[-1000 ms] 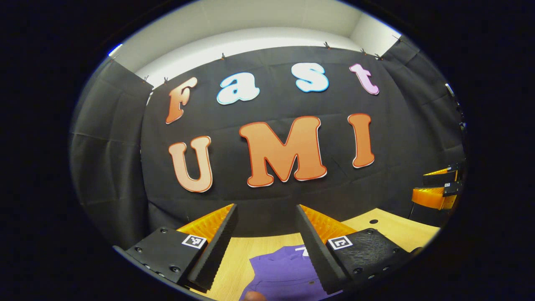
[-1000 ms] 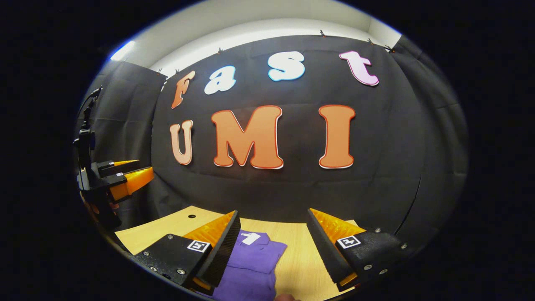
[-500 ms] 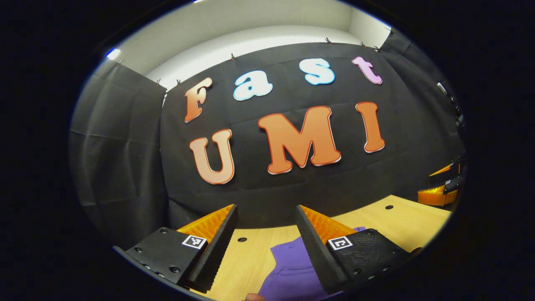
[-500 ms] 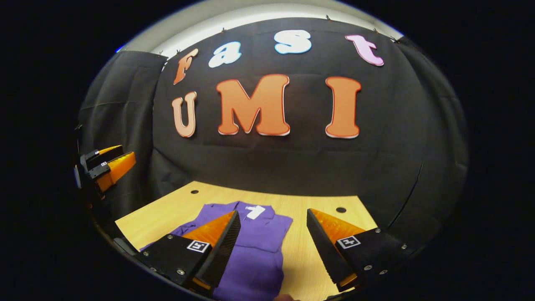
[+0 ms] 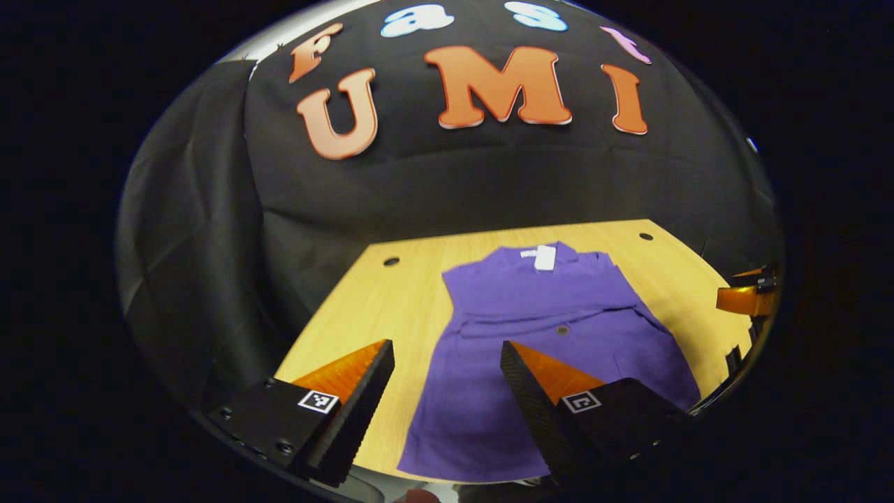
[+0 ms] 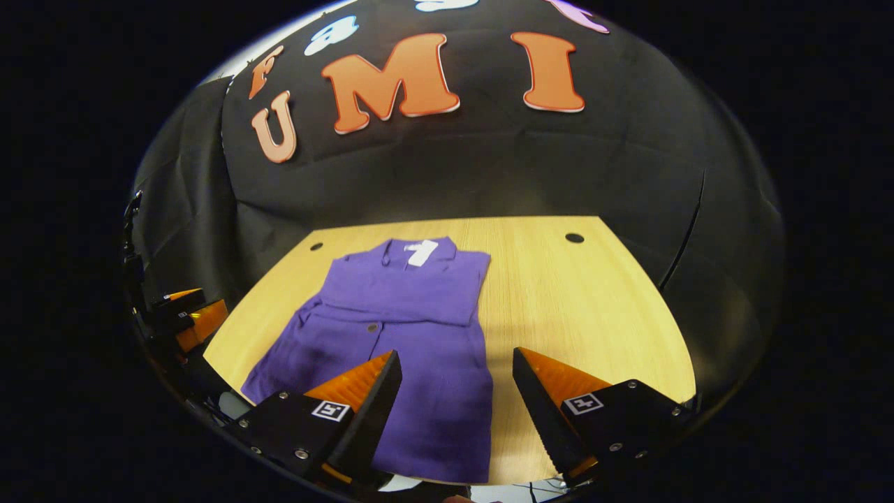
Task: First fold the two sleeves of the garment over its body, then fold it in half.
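A purple garment (image 5: 552, 328) lies flat on the wooden table (image 5: 391, 300), collar and white label (image 5: 544, 257) at the far end. Both sleeves lie folded across its upper body, and a button (image 5: 561, 330) sits below the fold edge. My left gripper (image 5: 445, 355) hovers open above the garment's near left hem, nothing between its fingers. In the right gripper view the garment (image 6: 412, 328) spreads left of centre, and my right gripper (image 6: 455, 358) hangs open over its near right hem. Each gripper appears at the edge of the other's view: the right gripper (image 5: 746, 298) and the left gripper (image 6: 187, 316).
Black cloth walls close the table's far and side edges. Small round holes (image 5: 391, 261) (image 6: 574, 237) sit near the table's (image 6: 580, 307) far corners. Bare wood stretches right of the garment in the right gripper view. The near table edge runs just under both grippers.
Both views have tipped downward, bringing the whole table and garment into sight. The fingers of each gripper stay as wide apart as before. The garment has not moved.
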{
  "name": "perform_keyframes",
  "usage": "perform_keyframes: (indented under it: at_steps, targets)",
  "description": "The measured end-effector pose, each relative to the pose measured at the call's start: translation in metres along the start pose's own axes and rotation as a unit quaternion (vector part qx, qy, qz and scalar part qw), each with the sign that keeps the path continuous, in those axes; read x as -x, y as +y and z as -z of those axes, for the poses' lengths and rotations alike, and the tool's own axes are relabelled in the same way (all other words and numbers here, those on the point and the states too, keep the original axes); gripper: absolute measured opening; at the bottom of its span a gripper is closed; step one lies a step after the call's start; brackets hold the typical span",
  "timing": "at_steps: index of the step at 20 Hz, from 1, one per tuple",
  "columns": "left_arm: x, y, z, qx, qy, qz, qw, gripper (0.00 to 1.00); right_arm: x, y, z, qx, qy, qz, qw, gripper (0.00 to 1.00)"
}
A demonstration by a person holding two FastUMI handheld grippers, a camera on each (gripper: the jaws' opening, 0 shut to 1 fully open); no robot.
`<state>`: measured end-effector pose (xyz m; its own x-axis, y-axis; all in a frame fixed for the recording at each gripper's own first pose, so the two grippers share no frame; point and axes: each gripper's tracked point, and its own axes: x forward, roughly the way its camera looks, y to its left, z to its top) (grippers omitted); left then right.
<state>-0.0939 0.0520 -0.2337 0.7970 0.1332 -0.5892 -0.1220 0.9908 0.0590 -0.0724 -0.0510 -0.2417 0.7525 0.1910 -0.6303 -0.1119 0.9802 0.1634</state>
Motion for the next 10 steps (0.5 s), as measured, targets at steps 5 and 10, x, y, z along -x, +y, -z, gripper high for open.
perform_keyframes:
  at_steps: [5,10]
  targets:
    - [-0.019,0.009,0.099,0.018,0.158,0.012,0.987,1.00,-0.023,-0.010,0.067,0.006,0.101,0.009,0.995,0.95]
    - [-0.025,0.014,0.158,0.021,0.263,0.028,0.964,1.00,-0.017,-0.010,0.123,0.005,0.178,0.014,0.984,0.95]
